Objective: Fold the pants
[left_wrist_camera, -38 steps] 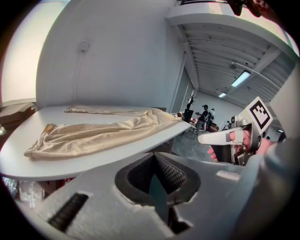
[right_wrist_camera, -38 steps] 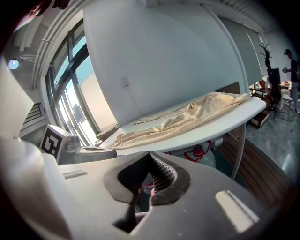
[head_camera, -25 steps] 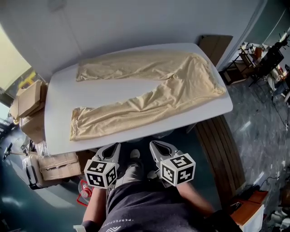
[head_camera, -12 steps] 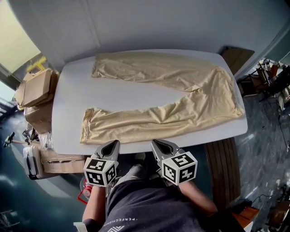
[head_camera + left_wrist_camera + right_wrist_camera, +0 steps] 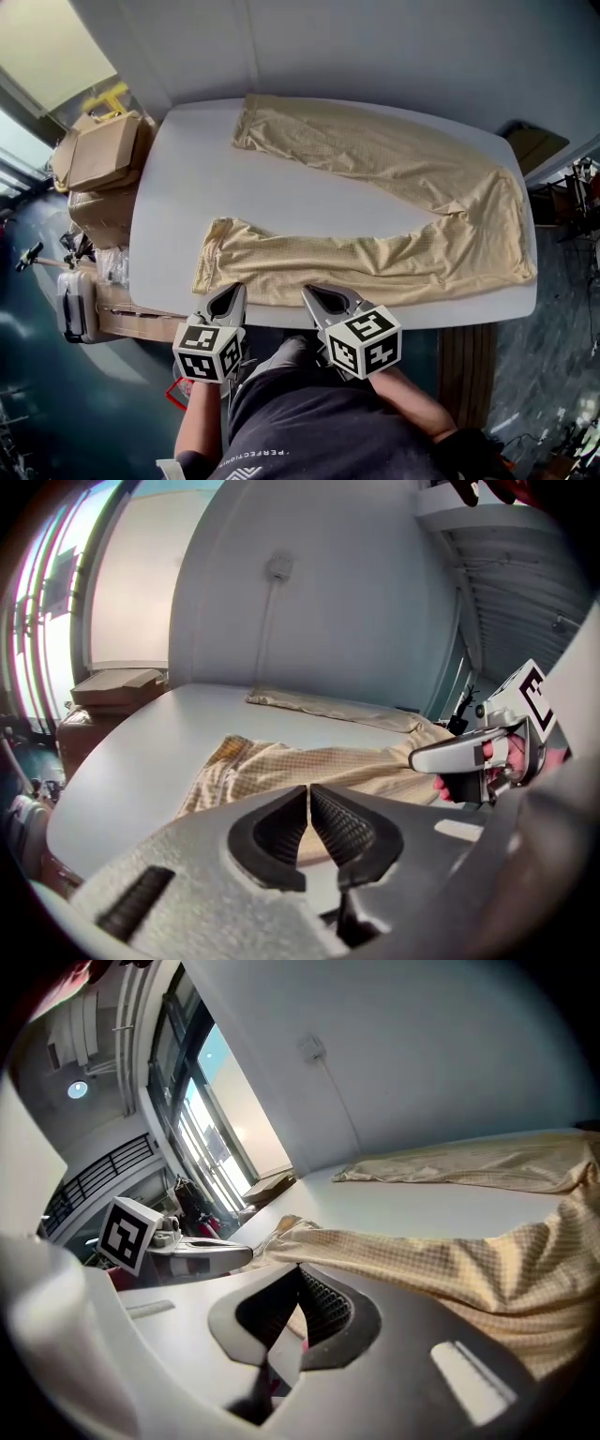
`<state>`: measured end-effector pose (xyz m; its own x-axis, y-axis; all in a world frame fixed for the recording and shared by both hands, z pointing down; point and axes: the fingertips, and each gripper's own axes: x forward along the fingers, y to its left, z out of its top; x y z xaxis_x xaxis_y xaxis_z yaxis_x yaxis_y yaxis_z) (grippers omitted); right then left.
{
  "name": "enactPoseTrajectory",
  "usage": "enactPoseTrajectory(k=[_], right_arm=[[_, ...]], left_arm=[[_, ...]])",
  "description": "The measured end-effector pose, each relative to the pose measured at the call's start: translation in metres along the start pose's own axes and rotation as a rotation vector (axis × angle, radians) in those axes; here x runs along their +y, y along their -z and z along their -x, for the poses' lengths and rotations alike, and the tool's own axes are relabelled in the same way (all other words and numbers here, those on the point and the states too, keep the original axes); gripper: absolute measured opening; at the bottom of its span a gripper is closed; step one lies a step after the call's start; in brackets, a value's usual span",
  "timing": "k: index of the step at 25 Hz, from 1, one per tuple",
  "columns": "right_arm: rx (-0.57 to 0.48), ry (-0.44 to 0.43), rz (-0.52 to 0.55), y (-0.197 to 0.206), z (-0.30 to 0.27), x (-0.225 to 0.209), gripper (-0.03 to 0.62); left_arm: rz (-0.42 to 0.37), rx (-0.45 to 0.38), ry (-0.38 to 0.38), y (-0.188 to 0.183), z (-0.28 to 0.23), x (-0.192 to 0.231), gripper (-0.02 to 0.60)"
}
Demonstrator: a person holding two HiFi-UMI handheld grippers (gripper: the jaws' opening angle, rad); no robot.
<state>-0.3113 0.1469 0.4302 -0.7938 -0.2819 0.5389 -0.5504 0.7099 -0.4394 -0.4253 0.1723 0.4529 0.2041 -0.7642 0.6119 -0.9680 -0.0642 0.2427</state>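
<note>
Left claw (image 5: 232, 292) just parting slightly, right claw (image 5: 315, 294) together, both empty at the tabletop's (image 5: 281, 202) near edge: approach step, next probably gripping the pants' (image 5: 403, 169) near leg (image 5: 309, 267).

Ahead of the right gripper (image 5: 309, 292) the near leg of the pants (image 5: 375, 272) covers the table (image 5: 309, 202) edge; beyond lies bare tabletop up to the far leg, then a wall (image 5: 375, 47), with cardboard boxes (image 5: 103, 155) far left.
</note>
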Motion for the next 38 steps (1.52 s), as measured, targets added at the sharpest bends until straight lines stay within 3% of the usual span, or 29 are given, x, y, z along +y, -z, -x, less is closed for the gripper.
enactPoseTrajectory(k=[15,20,26,33,37,38], right_arm=[[0.146,-0.167,0.136,-0.005,-0.082,0.059,-0.003],[0.155,-0.167,0.155,-0.01,-0.09,0.062,-0.003],[0.137,-0.156,0.155,-0.028,-0.1,0.043,-0.003],[0.136,-0.182,0.225,-0.056,-0.123,0.041,-0.003],[0.167,-0.207,0.282,-0.062,-0.145,0.047,-0.004],[0.182,-0.213,0.3,-0.062,-0.152,0.048,0.03]], left_arm=[[0.165,-0.022,-0.283,0.022,0.04,0.114,0.126],[0.229,0.034,-0.265,0.036,0.029,0.128,0.213],[0.251,0.085,-0.243,0.039,0.016,0.125,0.208],[0.214,0.102,-0.265,0.039,0.011,0.117,0.129],[0.186,0.116,-0.279,0.041,0.011,0.114,0.052],[0.187,0.112,-0.282,0.04,0.01,0.114,0.041]])
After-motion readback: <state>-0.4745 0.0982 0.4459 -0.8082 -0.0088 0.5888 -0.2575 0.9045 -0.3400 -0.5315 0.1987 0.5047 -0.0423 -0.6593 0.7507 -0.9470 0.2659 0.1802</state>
